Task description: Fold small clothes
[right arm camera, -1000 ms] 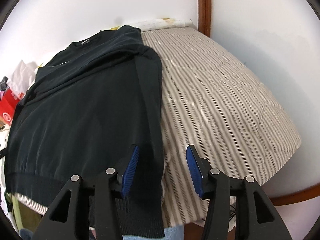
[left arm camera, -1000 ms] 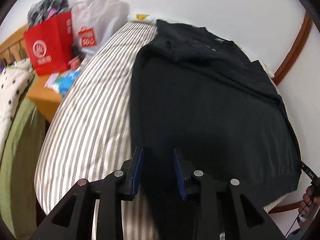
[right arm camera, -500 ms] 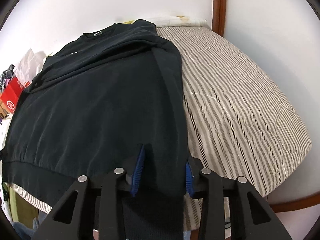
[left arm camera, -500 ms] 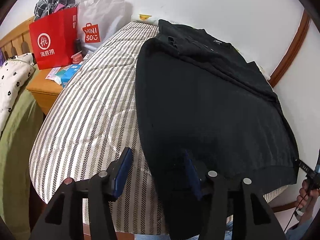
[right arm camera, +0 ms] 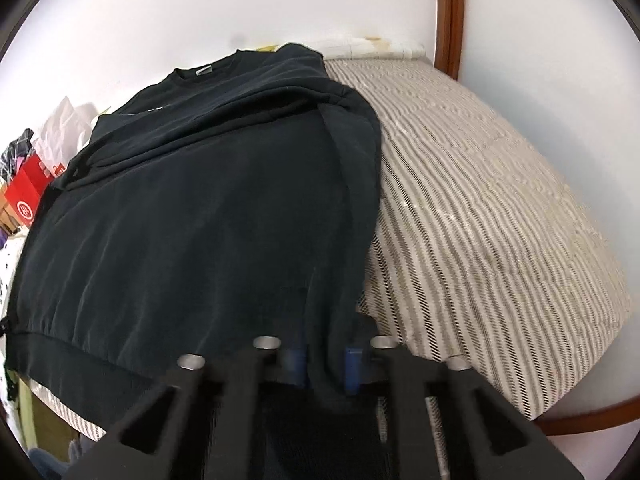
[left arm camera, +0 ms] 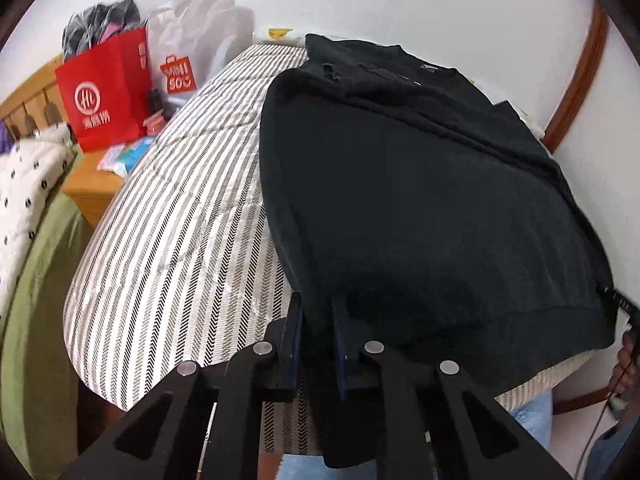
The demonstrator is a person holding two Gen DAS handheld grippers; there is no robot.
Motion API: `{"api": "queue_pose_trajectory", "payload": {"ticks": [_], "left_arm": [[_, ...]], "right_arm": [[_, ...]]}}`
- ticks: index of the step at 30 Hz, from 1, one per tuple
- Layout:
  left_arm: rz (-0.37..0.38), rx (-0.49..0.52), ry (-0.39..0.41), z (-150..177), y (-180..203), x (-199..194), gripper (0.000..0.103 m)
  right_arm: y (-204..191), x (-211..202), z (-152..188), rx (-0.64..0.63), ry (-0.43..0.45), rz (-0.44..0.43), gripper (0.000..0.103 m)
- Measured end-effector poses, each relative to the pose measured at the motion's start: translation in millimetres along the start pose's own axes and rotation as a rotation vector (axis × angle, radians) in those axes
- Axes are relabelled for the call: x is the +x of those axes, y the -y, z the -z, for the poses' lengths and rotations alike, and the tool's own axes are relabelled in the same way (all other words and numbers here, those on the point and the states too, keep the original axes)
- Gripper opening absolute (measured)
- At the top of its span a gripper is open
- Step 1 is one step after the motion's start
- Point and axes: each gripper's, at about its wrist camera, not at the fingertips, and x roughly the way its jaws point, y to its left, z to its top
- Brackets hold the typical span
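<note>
A black sweatshirt lies flat on the striped bed, neck toward the wall, sleeves folded in across its upper part. My left gripper is shut on the near left corner of its hem, and dark cloth fills the gap between the blue pads. In the right wrist view the same sweatshirt spreads to the left. My right gripper is closing its jaws on the near right corner, and the pads press on the folded edge there. The hem hangs over the bed's near edge.
A red paper bag and a white shopping bag stand on a wooden nightstand at the left. Bare striped bed stretches right of the sweatshirt. A person's hand shows at the far right.
Both grippers slid onto the sweatshirt's near corners and their jaws came together on the cloth. The left one first opened wider, then closed.
</note>
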Motion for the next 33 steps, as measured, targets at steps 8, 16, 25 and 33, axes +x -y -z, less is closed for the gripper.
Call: {"api": "queue_pose_trajectory", "payload": {"ticks": [8,16,25,33], "left_arm": [[0.110,-0.066,0.052,-1,-12,-28,0.009],[0.178,-0.033,0.091,6,-10,-59,0.009],[0.177,-0.018,0.156,-23,-3,-60,0.009],[0.175,-0.013,0.202,-77,3,-54,0.009]], "right_arm": [[30,-36,-2,0.120,0.062,-0.106,0.007],[32,-80,5,0.102,0.123,-0.103,0.007],[18,-88,-14,0.094,0.182,-0.100,0.007],[18,-93,-74,0.108,0.295,-0.130,0.007]]}}
